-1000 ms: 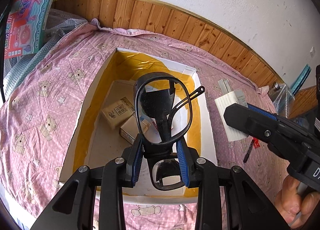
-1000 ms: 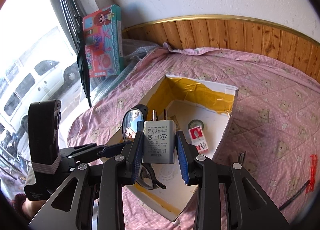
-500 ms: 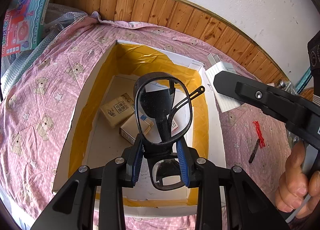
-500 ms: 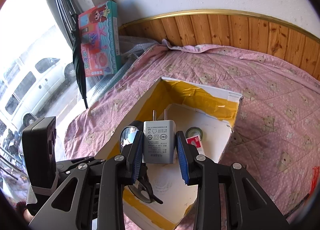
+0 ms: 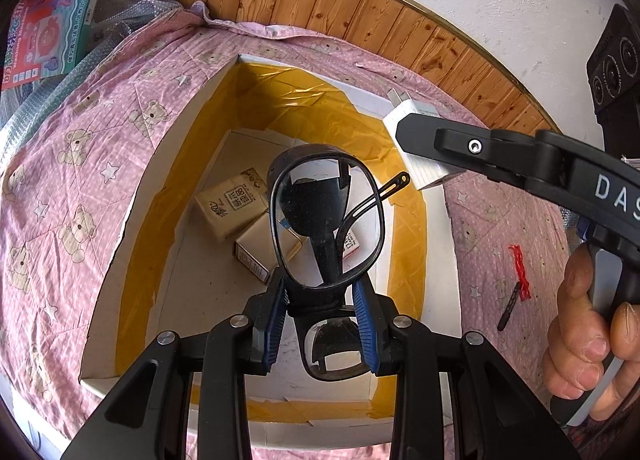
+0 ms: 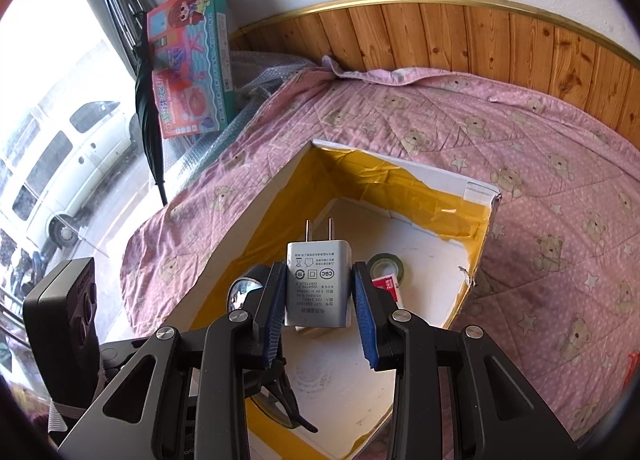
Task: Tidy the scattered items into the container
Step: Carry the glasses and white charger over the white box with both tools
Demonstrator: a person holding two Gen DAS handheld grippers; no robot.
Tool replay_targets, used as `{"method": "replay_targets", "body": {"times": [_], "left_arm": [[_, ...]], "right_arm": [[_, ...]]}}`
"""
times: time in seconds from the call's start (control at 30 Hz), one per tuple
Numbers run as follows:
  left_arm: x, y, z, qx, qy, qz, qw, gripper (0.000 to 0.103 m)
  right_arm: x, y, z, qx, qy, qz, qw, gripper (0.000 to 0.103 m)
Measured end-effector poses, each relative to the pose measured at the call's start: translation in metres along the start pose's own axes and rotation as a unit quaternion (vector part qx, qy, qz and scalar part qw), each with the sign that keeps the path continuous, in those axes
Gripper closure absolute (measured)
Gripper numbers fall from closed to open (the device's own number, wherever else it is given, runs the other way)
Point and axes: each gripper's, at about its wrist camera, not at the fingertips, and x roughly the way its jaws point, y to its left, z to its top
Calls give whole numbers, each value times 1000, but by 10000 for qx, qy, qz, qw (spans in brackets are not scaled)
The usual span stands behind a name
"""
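Observation:
A white cardboard box (image 5: 152, 164) lined with yellow tape lies on a pink bedspread, with small cartons (image 5: 232, 206) on its floor. My left gripper (image 5: 326, 300) is shut on the bridge of black-framed glasses (image 5: 328, 220), held above the box's near end. My right gripper (image 6: 320, 300) is shut on a white plug charger (image 6: 318, 284), prongs forward, over the open box (image 6: 480, 192). A tape roll (image 6: 386, 264) and a red-and-white pack (image 6: 386, 288) lie inside. In the left wrist view the charger (image 5: 412, 120) hangs over the box's far right corner.
A red scrap (image 5: 520, 272) and a black pen (image 5: 508, 308) lie on the bedspread right of the box. A toy box (image 6: 192, 60) and a folded umbrella (image 6: 148, 100) lean by the window. A person's hand (image 5: 588, 340) grips the right tool's handle.
Both grippers have moved in over the box, which now looms larger. The right gripper carried the charger from beside the box to above its far right corner.

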Motion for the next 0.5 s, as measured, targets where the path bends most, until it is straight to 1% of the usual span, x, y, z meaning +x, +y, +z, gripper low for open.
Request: {"method": "replay_targets", "body": {"times": [0.23, 0.5], "left_arm": [[7, 9, -4, -420, 103, -106, 9990, 69], [-3, 22, -1, -866, -8, -174, 9961, 69]], "right_arm": [[19, -12, 9, 18, 240, 6, 9997, 69], [35, -18, 13, -30, 481, -14, 9988, 69]]}}
